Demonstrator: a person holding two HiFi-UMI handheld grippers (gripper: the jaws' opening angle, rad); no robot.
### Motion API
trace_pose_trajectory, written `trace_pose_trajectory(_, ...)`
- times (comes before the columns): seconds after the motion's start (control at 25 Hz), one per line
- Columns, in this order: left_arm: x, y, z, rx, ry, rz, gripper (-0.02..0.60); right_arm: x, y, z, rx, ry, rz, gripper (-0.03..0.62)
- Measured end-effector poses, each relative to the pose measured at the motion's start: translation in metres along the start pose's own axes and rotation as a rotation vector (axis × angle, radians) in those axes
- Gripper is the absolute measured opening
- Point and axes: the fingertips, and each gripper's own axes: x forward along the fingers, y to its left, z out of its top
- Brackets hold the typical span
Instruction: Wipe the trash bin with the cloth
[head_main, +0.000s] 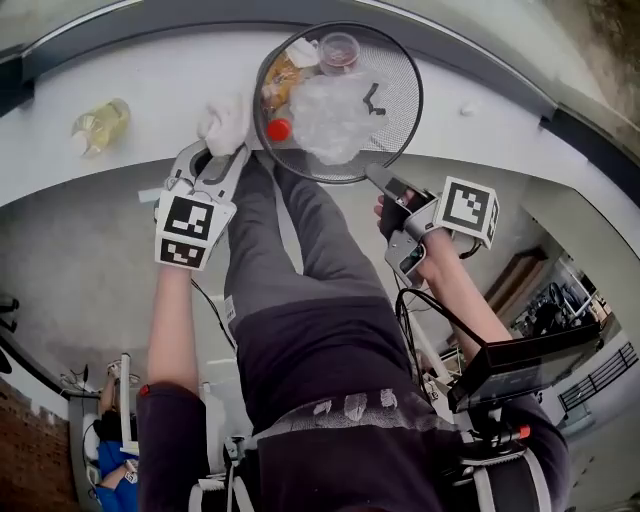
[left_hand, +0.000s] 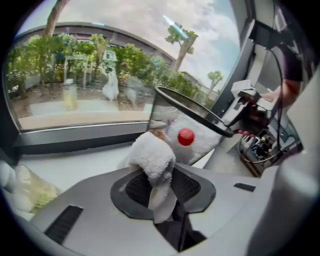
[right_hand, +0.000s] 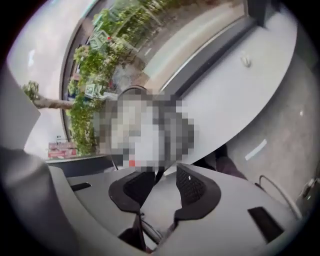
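The black mesh trash bin holds several pieces of litter, among them a red cap and clear plastic. It appears again in the left gripper view as the bin. A white cloth sits bunched against the bin's left rim. My left gripper is shut on this cloth, which bulges out between the jaws. My right gripper is at the bin's near right rim. Its jaws stand partly apart, with a thin dark rim line in the gap. A mosaic patch hides the bin there.
A curved white ledge under the window carries a bottle of yellow liquid at the left and a small white scrap at the right. The person's legs stand just below the bin. Grey floor lies on both sides.
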Motion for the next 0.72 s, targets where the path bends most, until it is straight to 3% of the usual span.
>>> trace_pose_trajectory(0.08, -0.003, 0.03, 0.006, -0.023, 0.016, 0.091, 0.067, -0.023, -0.004, 0.003, -0.072, -0.026, -0.042, 0.112)
trace_pose_trajectory(0.16, -0.004, 0.056, 0.024, 0.014, 0.053, 0.143, 0.071, -0.048, 0.003, 0.012, -0.11, -0.077, -0.02, 0.112)
trace_pose_trajectory(0.28, 0.001, 0.074, 0.038, 0.036, 0.169, 0.134, 0.13, -0.091, 0.018, 0.026, -0.177, -0.182, 0.012, 0.112)
trace_pose_trajectory(0.36, 0.004, 0.074, 0.036, -0.006, 0.237, 0.113, 0.211, -0.116, 0.027, 0.031, -0.258, -0.243, 0.004, 0.112)
trace_pose_trajectory(0.44, -0.001, 0.081, 0.029, -0.063, 0.291, 0.144, 0.279, -0.129, 0.043, 0.039, -0.364, -0.276, 0.018, 0.112)
trace_pose_trajectory(0.52, -0.01, 0.089, 0.023, -0.119, 0.311, 0.185, 0.281, -0.141, 0.068, 0.045, -0.441, -0.295, 0.071, 0.112)
trace_pose_trajectory(0.6, -0.022, 0.092, 0.042, -0.165, 0.246, 0.187, 0.281, -0.159, 0.097, 0.049, -0.472, -0.348, 0.16, 0.112)
trace_pose_trajectory(0.72, -0.066, 0.086, 0.11, -0.175, 0.008, 0.183, 0.272, -0.193, 0.147, 0.048, -0.546, -0.447, 0.345, 0.11)
